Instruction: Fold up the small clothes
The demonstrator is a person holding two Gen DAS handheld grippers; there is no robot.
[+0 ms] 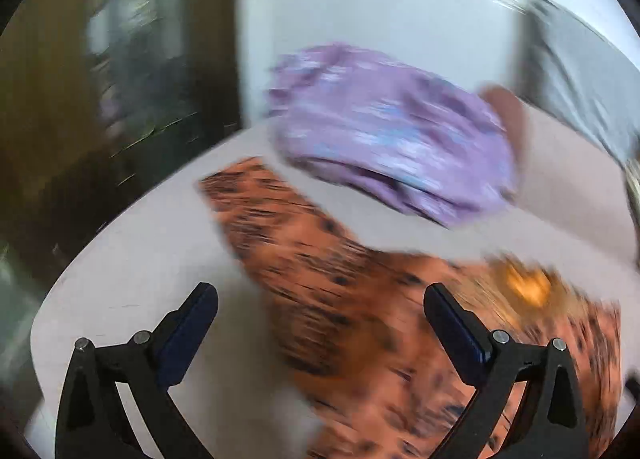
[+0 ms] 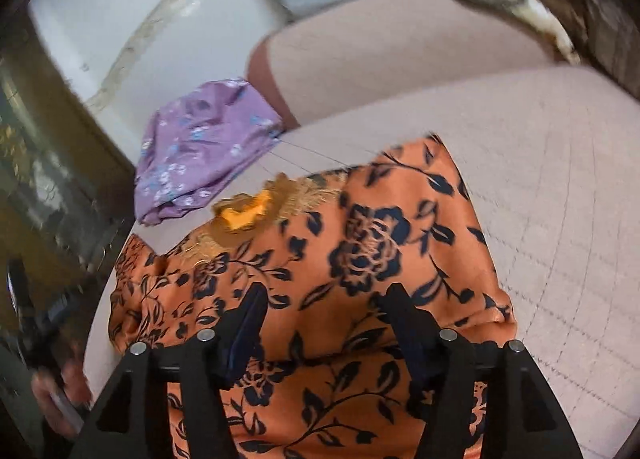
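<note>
The orange top (image 2: 360, 259), printed with dark flowers and trimmed with gold lace at its neckline, lies spread on the pale worktop (image 2: 560, 219), filling the lower middle of the right wrist view. The right gripper (image 2: 326, 301) hangs over it with its fingers (image 2: 250, 315) spread apart, nothing pinched between them; the cloth lies below the tips, and whether they touch it cannot be told.

In the left wrist view, which is heavily blurred, the left gripper (image 1: 320, 299) stands released too, its fingers (image 1: 192, 323) wide apart. The left one sits over bare worktop (image 1: 140, 251), the right one over the orange top (image 1: 340, 299), which runs from the frame's centre down to the lower right.

A purple floral garment (image 2: 200, 163) lies bunched at the worktop's far edge, upper left of the orange top in the right wrist view and just apart from it. In the left wrist view it (image 1: 392, 139) sits above centre.

At the lower left edge of the right wrist view a hand (image 2: 60, 383) grips a dark handle.
</note>
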